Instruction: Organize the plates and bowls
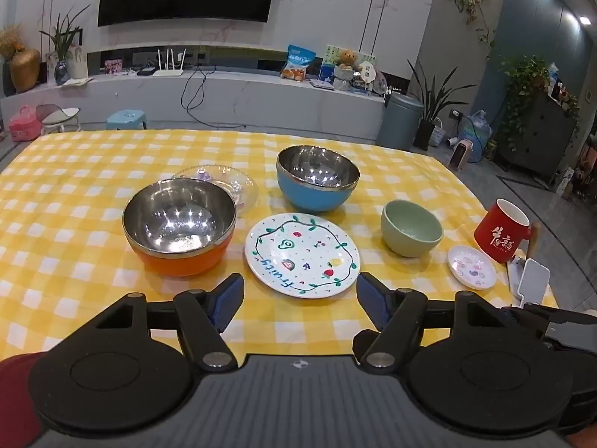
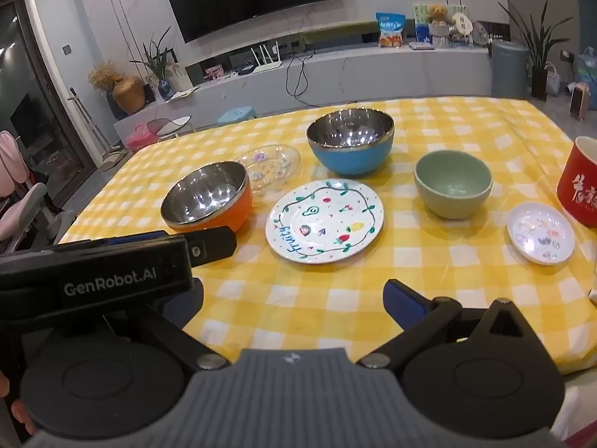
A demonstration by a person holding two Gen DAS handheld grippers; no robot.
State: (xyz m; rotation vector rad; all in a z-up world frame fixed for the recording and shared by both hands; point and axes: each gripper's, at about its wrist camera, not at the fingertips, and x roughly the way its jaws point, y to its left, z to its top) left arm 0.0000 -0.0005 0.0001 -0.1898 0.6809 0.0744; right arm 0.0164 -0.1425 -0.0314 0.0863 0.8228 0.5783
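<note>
Black-bodied left gripper (image 1: 300,300) is tilting down toward the table, its blue-padded fingers (image 1: 227,298) standing wide apart with nothing between them, hovering just short of the near rim of the white round plate painted with fruit and a green vine (image 1: 302,254). Black right gripper (image 2: 294,298) is pointing down the same way, jaws spread as wide as they go and gripping nothing; its left finger is hiding behind the other tool's body, which is carrying the print "GenRobot.AI". A dark red sleeve (image 1: 15,384) is showing at the lower left of the left wrist view.

Yellow-and-white checked tablecloth (image 2: 335,298) is covering the table. The plate is reading "Fruity" in blue. Left of it, close by, the orange bowl with a steel lining (image 1: 179,227) is sitting upright. Right of the plate, apart, the pale green ceramic bowl (image 1: 411,228) is standing. Small white saucer with coloured motifs (image 1: 472,267) is lying near the right edge, just beside the red mug with white Chinese characters (image 1: 502,229); characters not legible. Further back, the clear glass dish (image 1: 224,183) is sitting behind the orange bowl, and the blue bowl with a steel lining (image 1: 317,179) is sitting behind the plate.
</note>
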